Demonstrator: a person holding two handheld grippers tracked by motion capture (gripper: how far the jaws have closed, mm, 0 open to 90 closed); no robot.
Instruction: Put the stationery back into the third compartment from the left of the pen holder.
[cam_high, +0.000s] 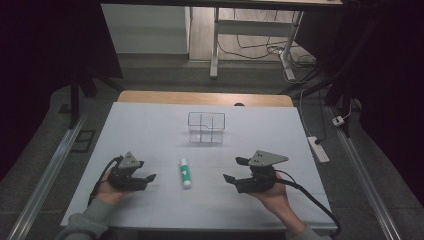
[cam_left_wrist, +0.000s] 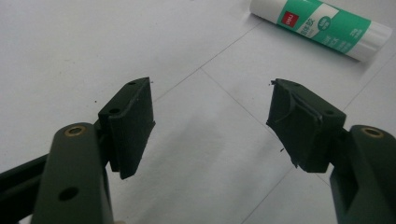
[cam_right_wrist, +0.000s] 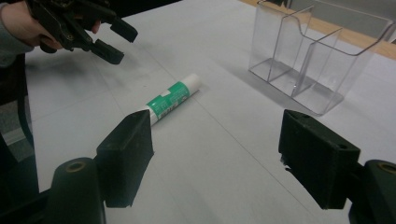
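Our glue stick (cam_high: 185, 173) lies flat in the middle of the high view, between both grippers. The left gripper (cam_high: 148, 178) and right gripper (cam_high: 234, 169) are wide open and empty. We should grab its middle — gently — then lift toward the clear box (cam_high: 206, 127).

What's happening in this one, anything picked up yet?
Nothing is held yet. A person rests a left gripper and a right gripper on the white table, both with jaws open and empty. A green-and-white glue stick lies flat between them, untouched. A clear plastic divided organizer stands empty farther back.
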